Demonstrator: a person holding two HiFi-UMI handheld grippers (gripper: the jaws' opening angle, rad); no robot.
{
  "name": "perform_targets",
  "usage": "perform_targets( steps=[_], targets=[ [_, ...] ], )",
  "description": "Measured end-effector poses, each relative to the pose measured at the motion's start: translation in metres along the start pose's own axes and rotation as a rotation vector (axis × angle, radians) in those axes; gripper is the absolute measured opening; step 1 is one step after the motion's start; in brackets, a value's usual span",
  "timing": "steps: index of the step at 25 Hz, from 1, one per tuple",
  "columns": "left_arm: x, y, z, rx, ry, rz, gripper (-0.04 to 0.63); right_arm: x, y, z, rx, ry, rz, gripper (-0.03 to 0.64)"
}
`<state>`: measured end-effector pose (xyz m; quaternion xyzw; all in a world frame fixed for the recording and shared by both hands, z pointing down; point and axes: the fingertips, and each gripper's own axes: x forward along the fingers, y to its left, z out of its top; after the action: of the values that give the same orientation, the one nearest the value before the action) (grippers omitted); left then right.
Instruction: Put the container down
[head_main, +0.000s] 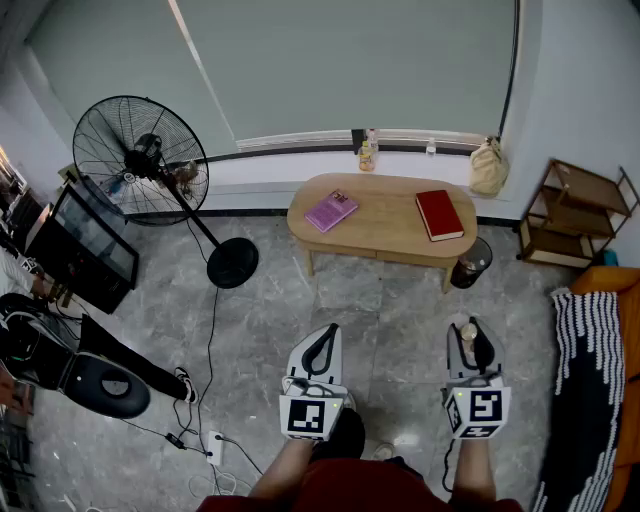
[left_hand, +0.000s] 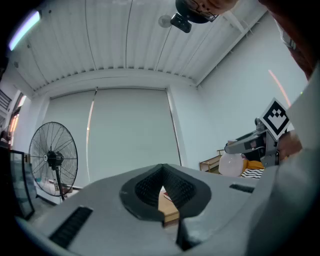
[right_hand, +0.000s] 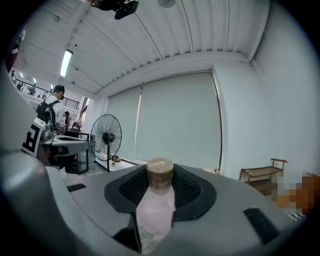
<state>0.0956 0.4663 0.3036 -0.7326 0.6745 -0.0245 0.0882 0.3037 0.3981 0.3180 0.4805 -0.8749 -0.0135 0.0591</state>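
The container (right_hand: 156, 202) is a pale, see-through bottle with a brown round lid (right_hand: 160, 173). It stands upright between the pads of my right gripper (right_hand: 160, 176), which is shut on it. In the head view the same container (head_main: 467, 331) shows in the right gripper (head_main: 470, 340) at lower right, above the grey floor. The left gripper view shows that bottle (left_hand: 231, 164) from the side. My left gripper (head_main: 320, 338) is held level beside it, its tips together and nothing in them; in its own view the left gripper (left_hand: 162, 172) shows only the table through its pads.
Ahead stands an oval wooden coffee table (head_main: 385, 240) with a purple book (head_main: 331, 211) and a red book (head_main: 438, 214). A standing fan (head_main: 140, 160) is at the left, a dark bin (head_main: 471, 262) by the table, a wooden rack (head_main: 580, 215) and a striped sofa (head_main: 590, 380) at the right. Cables (head_main: 213, 447) lie on the floor.
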Motion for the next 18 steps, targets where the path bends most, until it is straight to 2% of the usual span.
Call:
perform_targets(
  steps=[7, 18],
  targets=[
    [-0.023, -0.010, 0.017, -0.014, -0.008, -0.023, 0.006, -0.037, -0.001, 0.010, -0.020, 0.010, -0.051, 0.140],
    [-0.010, 0.054, 0.011, -0.036, -0.039, -0.022, 0.006, -0.006, 0.025, 0.030, -0.027, -0.004, -0.109, 0.140]
  ],
)
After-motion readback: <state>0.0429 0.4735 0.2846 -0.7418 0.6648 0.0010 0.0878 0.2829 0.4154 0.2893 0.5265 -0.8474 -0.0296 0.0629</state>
